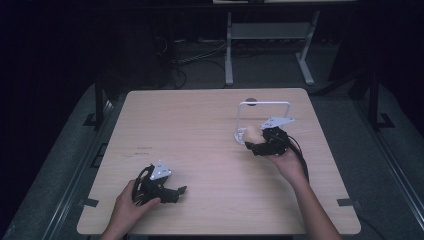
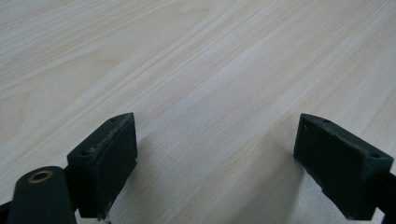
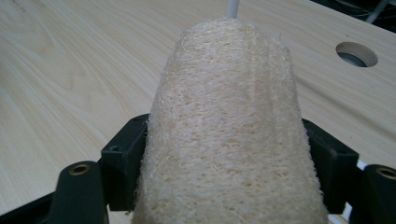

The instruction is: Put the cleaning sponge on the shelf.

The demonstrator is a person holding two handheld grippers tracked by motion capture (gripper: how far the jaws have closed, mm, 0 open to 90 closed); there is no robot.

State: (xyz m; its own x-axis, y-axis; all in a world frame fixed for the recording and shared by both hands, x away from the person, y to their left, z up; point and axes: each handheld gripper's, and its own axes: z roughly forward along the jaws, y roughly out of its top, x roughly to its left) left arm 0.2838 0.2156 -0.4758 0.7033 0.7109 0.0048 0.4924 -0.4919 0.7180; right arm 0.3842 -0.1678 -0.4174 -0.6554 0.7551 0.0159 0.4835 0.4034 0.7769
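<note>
At the near left of the surface (image 1: 210,115), our left gripper (image 1: 176,192) lay low in the hand, its fingers (image 2: 109,158) spread wide with bare wood between them and nothing held. It had no part in the work at that moment.

Toward the far right, our right gripper (image 1: 251,141) had its fingers (image 3: 122,161) clamped on both sides of a loofah (image 3: 229,135), a pale, fibrous roll that stood up between them. The loofah (image 1: 252,133) hung just at the foot of a white wire rack (image 1: 264,104), near the left post and its round base; whether it touched the rack we could not tell. A round hole (image 3: 357,53) in the surface sat farther off.

We judged the risks to be these: the loofah is soft and springy, so a squeeze low on its body could let it tip or slide out. Pushed on at an angle, it could catch the post and shove the light rack across the surface.
</note>
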